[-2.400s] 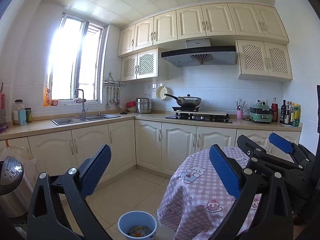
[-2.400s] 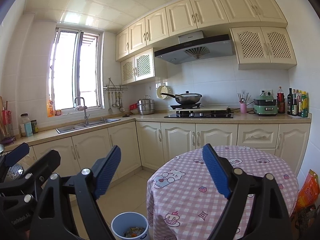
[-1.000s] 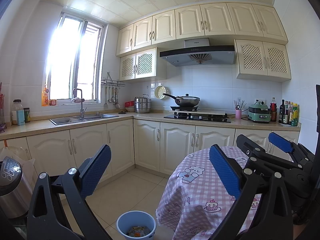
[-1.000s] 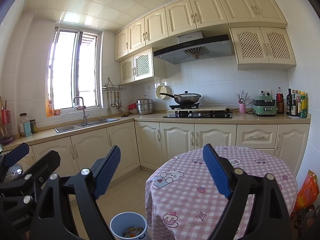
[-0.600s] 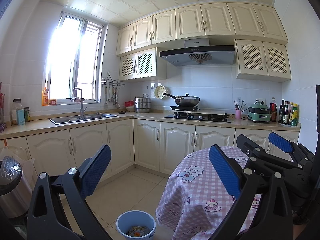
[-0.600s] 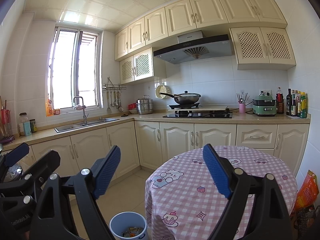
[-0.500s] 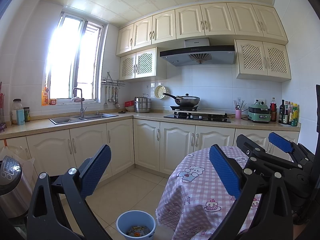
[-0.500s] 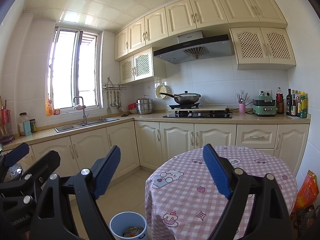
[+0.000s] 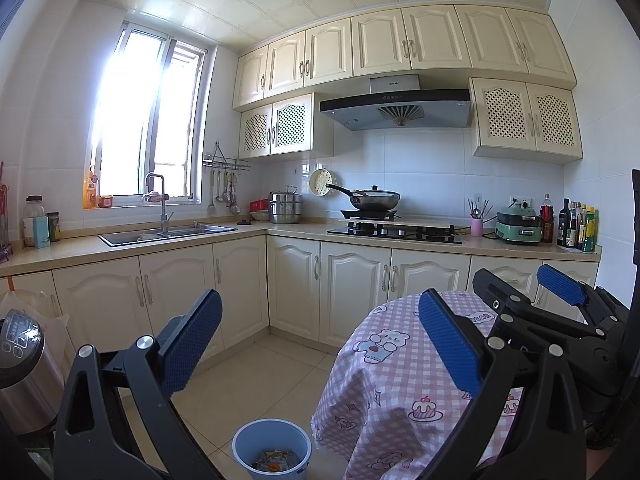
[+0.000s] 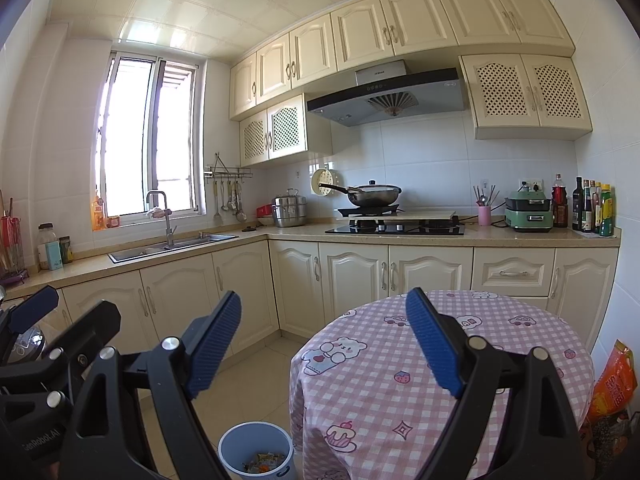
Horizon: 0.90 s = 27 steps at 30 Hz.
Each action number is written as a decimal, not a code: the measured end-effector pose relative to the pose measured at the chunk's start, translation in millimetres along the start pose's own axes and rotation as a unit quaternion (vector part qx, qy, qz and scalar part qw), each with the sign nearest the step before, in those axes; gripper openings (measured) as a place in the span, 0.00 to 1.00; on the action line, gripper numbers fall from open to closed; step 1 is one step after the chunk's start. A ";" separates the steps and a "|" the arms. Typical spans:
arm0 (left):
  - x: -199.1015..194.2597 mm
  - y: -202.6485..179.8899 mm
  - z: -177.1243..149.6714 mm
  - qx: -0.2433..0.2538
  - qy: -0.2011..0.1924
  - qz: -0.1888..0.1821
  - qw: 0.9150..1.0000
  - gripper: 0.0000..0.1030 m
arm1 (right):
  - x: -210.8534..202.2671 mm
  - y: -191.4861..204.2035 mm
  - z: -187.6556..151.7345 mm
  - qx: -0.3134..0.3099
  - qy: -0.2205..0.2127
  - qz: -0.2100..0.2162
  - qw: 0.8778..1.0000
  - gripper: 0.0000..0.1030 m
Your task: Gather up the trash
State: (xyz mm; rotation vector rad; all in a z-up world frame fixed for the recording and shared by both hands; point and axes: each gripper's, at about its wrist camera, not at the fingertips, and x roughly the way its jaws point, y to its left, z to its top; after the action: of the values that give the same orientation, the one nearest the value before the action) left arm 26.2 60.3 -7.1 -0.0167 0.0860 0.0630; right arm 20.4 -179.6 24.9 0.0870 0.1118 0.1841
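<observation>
**Operator:** While I am holding both tools up level, I am reading the room from the left. A steel bin (image 9: 20, 372) is standing by the cabinets at the far left. My left tool (image 9: 316, 344) is gaping wide with nothing between its blue pads. Below it, the blue wastebasket (image 9: 272, 446) is sitting on the tiled floor, just beside the hanging edge of the pink checked tablecloth (image 9: 400, 376).

**Spotter:** And the trash itself?

**Operator:** I am seeing scraps (image 10: 260, 462) lying in the bottom of the wastebasket. I am finding no loose litter on the cloth or on the floor tiles in either view. My right tool (image 10: 324, 340) is also spread open and empty, hovering over the near edge of the round counter under that cloth. At the far right an orange snack bag (image 10: 614, 384) is leaning by the wall; I cannot tell whether it counts as trash.

**Spotter:** What is worrying you?

**Operator:** Three things, I am thinking. The two tools are sitting close together, so swinging either one sideways risks knocking them. Reaching low for the wastebasket risks snagging the draped cloth and dragging it. And a light plastic basket may tip and spill if I am pinching only one side of its rim.
</observation>
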 end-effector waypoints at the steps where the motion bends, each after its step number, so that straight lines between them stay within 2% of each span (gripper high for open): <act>1: 0.0 0.0 0.1 0.000 0.000 0.000 1.000 0.93 | 0.3 0.4 0.1 0.000 0.000 0.000 1.000 0.81; 27: 1.1 -0.4 -5.5 0.001 0.003 0.002 1.000 0.93 | 2.4 -4.7 -0.7 -0.002 0.004 0.003 1.000 0.81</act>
State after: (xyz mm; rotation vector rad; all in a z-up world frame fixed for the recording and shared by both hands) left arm 26.9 59.9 -12.7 -0.0148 0.0914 0.0665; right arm 23.5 -183.7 23.6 0.0832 0.1184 0.1903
